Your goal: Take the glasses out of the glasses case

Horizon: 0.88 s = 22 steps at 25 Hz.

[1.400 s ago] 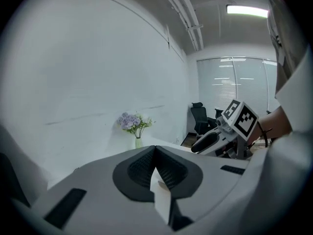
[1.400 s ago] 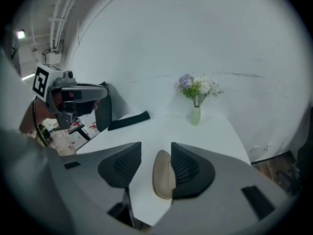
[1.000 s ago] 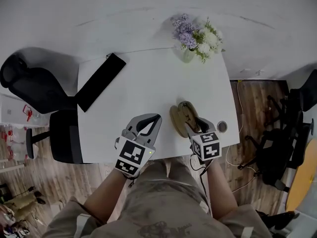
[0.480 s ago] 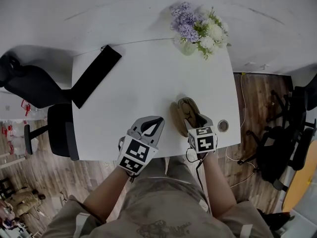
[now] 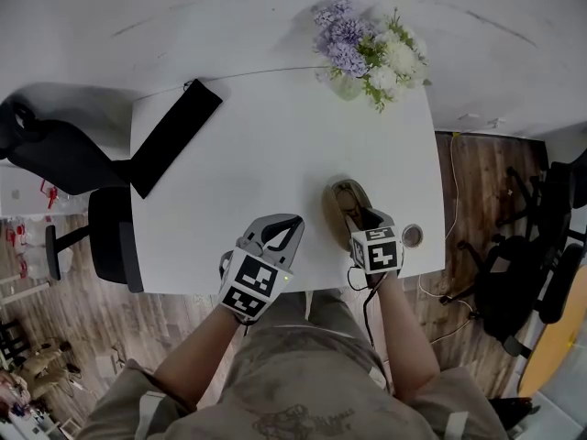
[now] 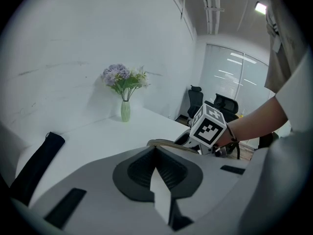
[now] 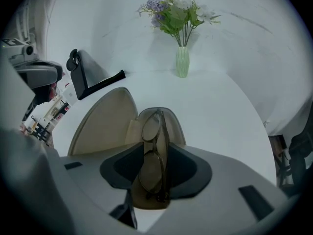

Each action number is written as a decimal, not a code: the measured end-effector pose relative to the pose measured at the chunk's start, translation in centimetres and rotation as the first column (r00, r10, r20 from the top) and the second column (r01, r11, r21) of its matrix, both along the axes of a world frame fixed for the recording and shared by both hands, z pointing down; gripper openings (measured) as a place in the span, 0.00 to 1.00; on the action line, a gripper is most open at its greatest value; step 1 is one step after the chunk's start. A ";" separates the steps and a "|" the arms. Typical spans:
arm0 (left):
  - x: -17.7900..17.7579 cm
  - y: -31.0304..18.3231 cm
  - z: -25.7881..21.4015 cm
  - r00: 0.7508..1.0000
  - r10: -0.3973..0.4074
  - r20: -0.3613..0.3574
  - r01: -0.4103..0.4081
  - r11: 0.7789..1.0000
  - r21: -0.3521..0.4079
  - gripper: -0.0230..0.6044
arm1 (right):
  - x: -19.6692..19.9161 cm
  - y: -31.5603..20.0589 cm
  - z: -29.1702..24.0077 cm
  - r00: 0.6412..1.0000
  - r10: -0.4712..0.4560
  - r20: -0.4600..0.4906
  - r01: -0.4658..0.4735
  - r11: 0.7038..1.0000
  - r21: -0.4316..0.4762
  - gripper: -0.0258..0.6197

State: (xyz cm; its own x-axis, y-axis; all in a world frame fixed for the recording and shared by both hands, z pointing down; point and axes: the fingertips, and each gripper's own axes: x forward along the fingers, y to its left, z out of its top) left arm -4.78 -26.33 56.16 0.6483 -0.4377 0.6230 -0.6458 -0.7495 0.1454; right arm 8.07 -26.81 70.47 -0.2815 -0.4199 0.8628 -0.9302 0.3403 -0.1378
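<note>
A tan glasses case [image 5: 346,202] lies open near the table's front right, its lid [image 7: 105,124] laid out to the left. Folded dark-framed glasses [image 7: 152,155] stand on edge in the case's tray. My right gripper [image 5: 360,222] points steeply down into the case. Its jaws are closing with the glasses between them, and a gap shows on both sides of the frame in the right gripper view [image 7: 156,163]. My left gripper [image 5: 292,220] rests left of the case, shut and empty, and its pads meet in the left gripper view [image 6: 155,150].
A vase of flowers [image 5: 367,53] stands at the table's far edge. A long black pouch [image 5: 174,136] lies at the far left corner. A round cable hole [image 5: 413,236] sits right of the case. Office chairs [image 5: 55,159] stand left of the table [image 5: 275,145].
Both grippers have sunk toward the table. The right one has come down over the open case, so its jaws now straddle the glasses. The left one stays beside the case.
</note>
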 end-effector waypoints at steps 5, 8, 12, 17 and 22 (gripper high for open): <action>0.4 0.2 0.4 1.000 -0.005 0.013 0.005 1.000 -0.009 0.06 | -0.2 0.0 0.4 0.999 -0.035 0.015 0.035 0.998 -0.046 0.29; 0.9 0.6 0.5 1.000 -0.004 0.018 0.004 1.000 -0.011 0.06 | -0.4 -0.1 0.5 0.997 -0.076 0.023 0.078 0.994 -0.077 0.28; 1.7 1.2 0.2 1.000 -0.003 0.020 0.003 1.000 -0.006 0.06 | -0.8 0.2 0.0 0.986 -0.147 0.076 0.153 0.985 -0.080 0.16; 2.2 1.5 -0.7 1.000 -0.013 0.021 0.013 1.000 0.010 0.06 | -0.7 0.2 -1.3 0.978 -0.171 0.122 0.176 0.984 -0.035 0.13; 2.3 1.6 -2.0 0.999 -0.027 0.028 0.026 0.999 0.046 0.06 | -0.8 -0.4 -5.7 0.964 -0.188 0.187 0.176 0.981 0.079 0.13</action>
State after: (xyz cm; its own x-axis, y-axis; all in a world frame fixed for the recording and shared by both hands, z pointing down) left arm -2.52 -24.73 54.20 0.6183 -0.4827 0.6202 -0.6689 -0.7376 0.0928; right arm 7.30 -27.19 64.75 -0.5167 -0.3965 0.7588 -0.8096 0.5147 -0.2823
